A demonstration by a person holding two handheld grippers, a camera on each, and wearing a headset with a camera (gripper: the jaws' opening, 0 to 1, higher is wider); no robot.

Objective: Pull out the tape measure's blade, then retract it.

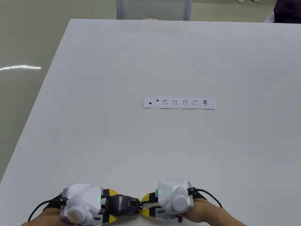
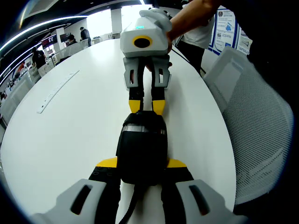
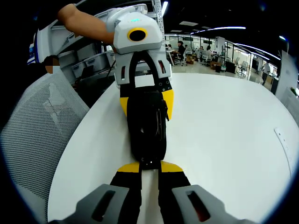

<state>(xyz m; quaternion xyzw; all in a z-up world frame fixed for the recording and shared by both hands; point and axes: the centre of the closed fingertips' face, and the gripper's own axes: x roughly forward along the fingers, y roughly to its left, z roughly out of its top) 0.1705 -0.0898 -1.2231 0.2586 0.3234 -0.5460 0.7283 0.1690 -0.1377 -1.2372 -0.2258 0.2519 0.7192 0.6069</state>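
A black tape measure (image 1: 123, 205) lies at the table's near edge, between my two grippers. My left gripper (image 1: 111, 206) is shut on its body, yellow pads pressing both sides of the case (image 2: 142, 144). Facing it, my right gripper (image 1: 144, 205) has its yellow tips closed on the small blade hook (image 3: 149, 163) at the case's front end. In the left gripper view the right gripper (image 2: 146, 105) meets the case head-on. In the right gripper view the left gripper (image 3: 145, 105) clamps the case (image 3: 147, 123). No length of blade shows between hook and case.
A white power strip (image 1: 178, 102) lies flat mid-table, well beyond the grippers. The white table (image 1: 117, 70) stretches away ahead. A grey mesh chair (image 2: 252, 130) stands just behind the near edge.
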